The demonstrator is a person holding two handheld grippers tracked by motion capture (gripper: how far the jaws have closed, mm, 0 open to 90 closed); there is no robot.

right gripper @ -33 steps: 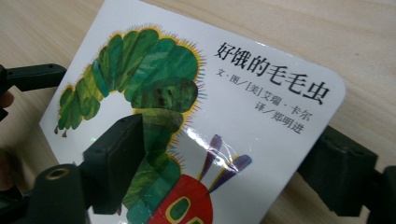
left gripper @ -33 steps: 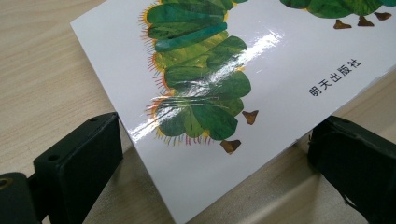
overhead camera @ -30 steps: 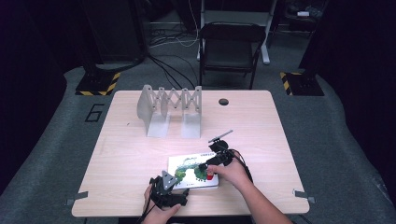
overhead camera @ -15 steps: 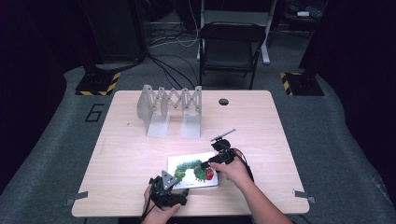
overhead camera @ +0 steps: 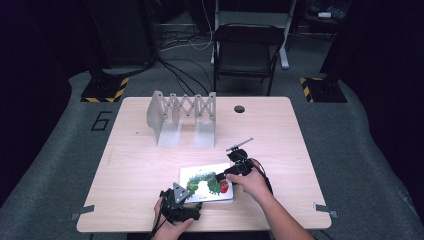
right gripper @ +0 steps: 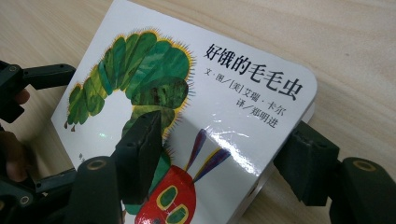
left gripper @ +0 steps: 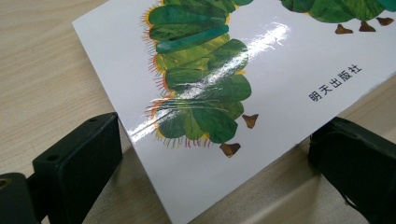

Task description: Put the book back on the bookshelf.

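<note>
Both tools (overhead camera: 196, 204) (overhead camera: 224, 176) low, jaws apart

In the high view, the right gripper (overhead camera: 226, 175) covers part of the book (overhead camera: 202, 181) near its right edge, and the cover's lettering is too small to read. The left gripper view cuts the book (left gripper: 261, 70) off at the top and right edges. In the right gripper view, one black jaw hides part of the caterpillar picture (right gripper: 140, 84); the bottom edge crops its red head.
</note>
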